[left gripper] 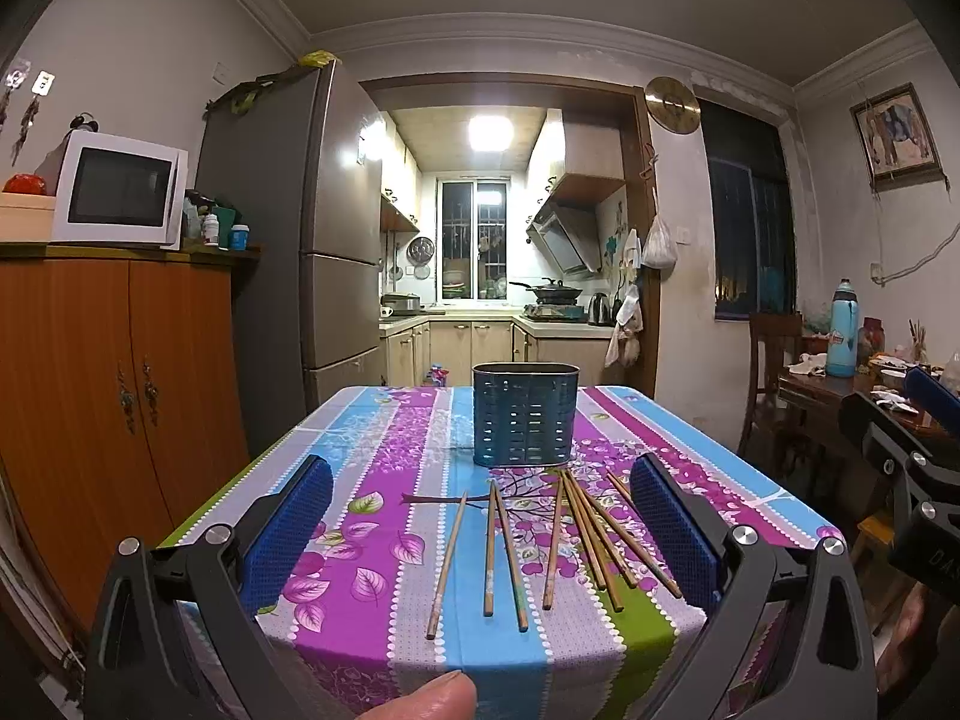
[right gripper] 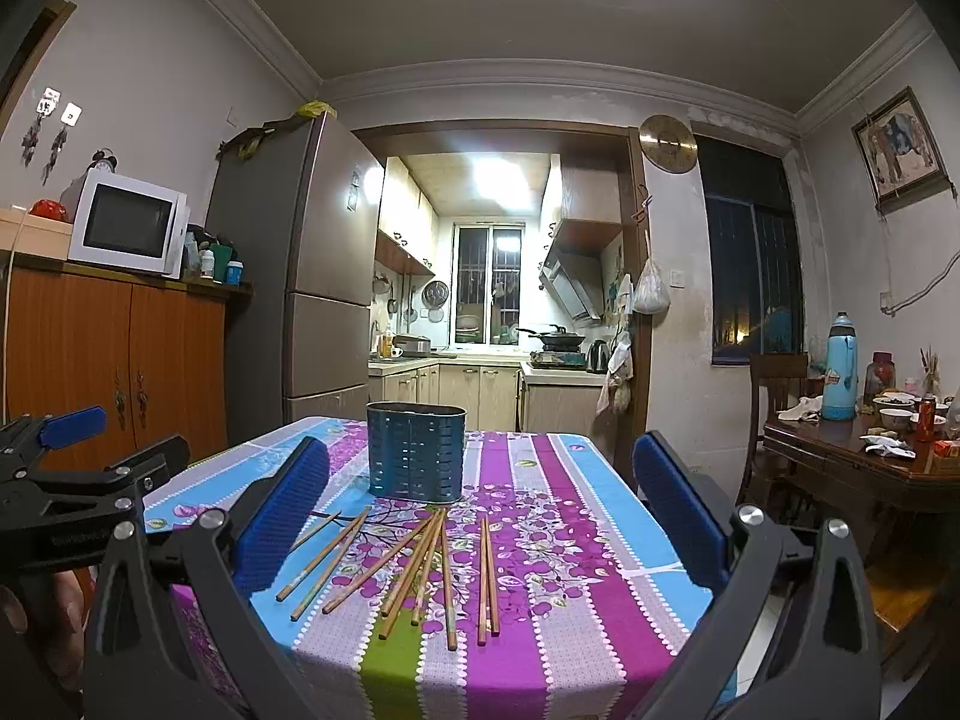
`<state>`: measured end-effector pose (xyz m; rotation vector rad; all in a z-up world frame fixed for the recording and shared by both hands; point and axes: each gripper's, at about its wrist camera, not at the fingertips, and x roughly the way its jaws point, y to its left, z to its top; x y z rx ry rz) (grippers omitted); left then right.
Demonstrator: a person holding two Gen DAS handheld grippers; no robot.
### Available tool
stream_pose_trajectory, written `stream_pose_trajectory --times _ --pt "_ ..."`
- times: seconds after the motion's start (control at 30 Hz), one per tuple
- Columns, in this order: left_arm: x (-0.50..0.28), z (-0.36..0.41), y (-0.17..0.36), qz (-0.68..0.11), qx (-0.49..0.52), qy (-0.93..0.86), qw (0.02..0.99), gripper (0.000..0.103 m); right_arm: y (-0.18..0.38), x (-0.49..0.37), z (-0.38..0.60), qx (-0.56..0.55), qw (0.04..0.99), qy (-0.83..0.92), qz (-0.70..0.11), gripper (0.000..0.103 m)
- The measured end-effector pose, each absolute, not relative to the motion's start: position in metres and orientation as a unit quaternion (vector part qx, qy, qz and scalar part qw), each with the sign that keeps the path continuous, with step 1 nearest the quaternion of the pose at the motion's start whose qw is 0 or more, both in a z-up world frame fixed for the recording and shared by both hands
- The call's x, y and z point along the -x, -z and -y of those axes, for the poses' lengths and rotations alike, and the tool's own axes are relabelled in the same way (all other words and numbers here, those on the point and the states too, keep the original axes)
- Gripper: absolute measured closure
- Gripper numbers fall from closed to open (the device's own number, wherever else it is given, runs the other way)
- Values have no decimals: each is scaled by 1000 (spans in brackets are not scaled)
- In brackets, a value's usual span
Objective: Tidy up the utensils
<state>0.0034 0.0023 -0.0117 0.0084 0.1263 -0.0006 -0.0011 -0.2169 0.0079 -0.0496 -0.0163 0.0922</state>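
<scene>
Several wooden chopsticks (left gripper: 570, 534) lie loose on the floral tablecloth (left gripper: 384, 468), fanned out in front of a blue perforated metal utensil holder (left gripper: 525, 414) that stands upright and looks empty. My left gripper (left gripper: 480, 516) is open and empty, held above the near table edge, its blue pads either side of the chopsticks. In the right wrist view the chopsticks (right gripper: 420, 564) and holder (right gripper: 416, 450) show too. My right gripper (right gripper: 480, 510) is open and empty, a little right of the left one.
A wooden cabinet (left gripper: 120, 372) with a microwave (left gripper: 120, 192) stands left, a fridge (left gripper: 336, 240) behind it. A cluttered dark wooden table (right gripper: 870, 456) and chair (right gripper: 774, 384) stand right. The kitchen doorway is beyond the table.
</scene>
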Motion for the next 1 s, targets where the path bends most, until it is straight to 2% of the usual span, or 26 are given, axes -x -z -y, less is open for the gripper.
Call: stream_pose_trajectory --times 1.0 --pt "-22 1 20 -87 -8 4 996 4 2 -12 214 28 998 -48 -8 5"
